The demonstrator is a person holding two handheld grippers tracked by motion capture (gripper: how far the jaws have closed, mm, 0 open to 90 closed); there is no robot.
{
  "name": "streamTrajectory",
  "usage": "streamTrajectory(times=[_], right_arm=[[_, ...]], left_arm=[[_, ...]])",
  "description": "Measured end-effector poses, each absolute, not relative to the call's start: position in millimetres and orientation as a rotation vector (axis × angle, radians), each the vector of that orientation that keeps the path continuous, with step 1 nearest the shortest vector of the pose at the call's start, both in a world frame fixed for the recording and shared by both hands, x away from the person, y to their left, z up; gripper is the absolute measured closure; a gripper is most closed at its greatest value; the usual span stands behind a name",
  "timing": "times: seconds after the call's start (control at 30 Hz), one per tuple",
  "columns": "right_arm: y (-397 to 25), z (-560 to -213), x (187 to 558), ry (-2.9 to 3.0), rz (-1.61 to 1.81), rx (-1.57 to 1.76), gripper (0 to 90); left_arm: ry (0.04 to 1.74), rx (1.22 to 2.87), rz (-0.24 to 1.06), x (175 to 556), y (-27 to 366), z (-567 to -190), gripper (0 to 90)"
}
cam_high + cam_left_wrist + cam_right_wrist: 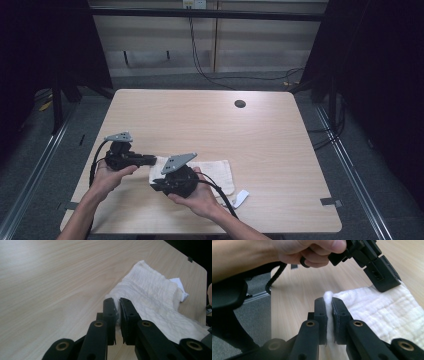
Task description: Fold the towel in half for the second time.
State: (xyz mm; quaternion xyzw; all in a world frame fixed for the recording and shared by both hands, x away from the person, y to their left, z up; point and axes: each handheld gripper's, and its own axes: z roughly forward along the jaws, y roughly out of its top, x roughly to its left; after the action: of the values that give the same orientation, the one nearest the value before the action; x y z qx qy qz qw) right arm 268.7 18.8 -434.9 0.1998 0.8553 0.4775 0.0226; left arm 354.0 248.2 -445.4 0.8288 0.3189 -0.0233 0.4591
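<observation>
White cloth (pixel 210 172) near the table's (pixel 200 115) front edge: your left gripper (pixel 117 305) and right gripper (pixel 329 303) both pinch its corners; folding isn't started.

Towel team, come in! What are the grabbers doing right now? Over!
Left gripper shut on white towel edge. Right gripper shut on towel corner. Towel mostly flat on the table. Nothing in the way; white tag beside it.

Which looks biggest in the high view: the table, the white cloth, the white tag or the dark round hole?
1. Table, by far the biggest.
2. White cloth.
3. White tag and dark round hole: both tiny and about alike, and the hole is farther from the camera, so I will not rank them.
</observation>
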Motion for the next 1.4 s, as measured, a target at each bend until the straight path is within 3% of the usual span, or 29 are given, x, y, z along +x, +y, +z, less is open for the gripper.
streamTrajectory(times=[0.33,1.4], right_arm=[[30.6,-441.2,272.9,2.607,1.545,0.654,83.6],[-38.5,-434.8,263.9,2.486,1.546,0.753,83.4]], left_arm=[[0.826,2.048,-0.065,361.6,249.3,-450.8,83.2],[0.697,2.080,-0.093,372.5,157.6,-440.6,83.5]])
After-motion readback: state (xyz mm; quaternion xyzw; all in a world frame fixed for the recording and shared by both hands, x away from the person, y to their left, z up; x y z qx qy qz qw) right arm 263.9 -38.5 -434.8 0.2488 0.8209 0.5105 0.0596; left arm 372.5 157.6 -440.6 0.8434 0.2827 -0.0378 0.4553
